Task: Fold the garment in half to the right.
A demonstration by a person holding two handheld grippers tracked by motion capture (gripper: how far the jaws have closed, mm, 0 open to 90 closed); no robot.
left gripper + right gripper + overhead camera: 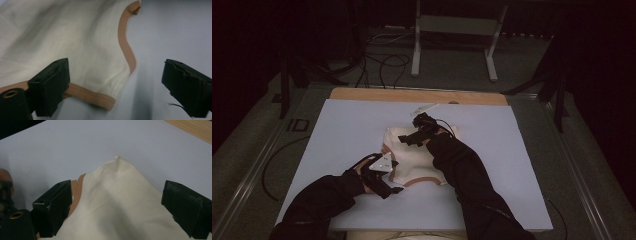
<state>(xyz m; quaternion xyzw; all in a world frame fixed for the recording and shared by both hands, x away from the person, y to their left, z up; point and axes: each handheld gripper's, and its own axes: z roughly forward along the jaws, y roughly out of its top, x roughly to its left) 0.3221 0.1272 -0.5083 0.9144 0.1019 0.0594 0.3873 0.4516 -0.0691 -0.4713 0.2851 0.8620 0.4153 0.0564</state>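
Both grippers stand wide apart over the cream cloth (414,157) on the white board (342,130): left gripper (115,85) at its tan hem, right gripper (116,207) seemingly above a raised fold.

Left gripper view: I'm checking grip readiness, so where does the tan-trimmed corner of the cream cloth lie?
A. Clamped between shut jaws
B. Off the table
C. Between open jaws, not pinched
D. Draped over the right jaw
C: the cream cloth's tan-trimmed corner lies between the left gripper's wide-apart jaws, on the pale table sheet.
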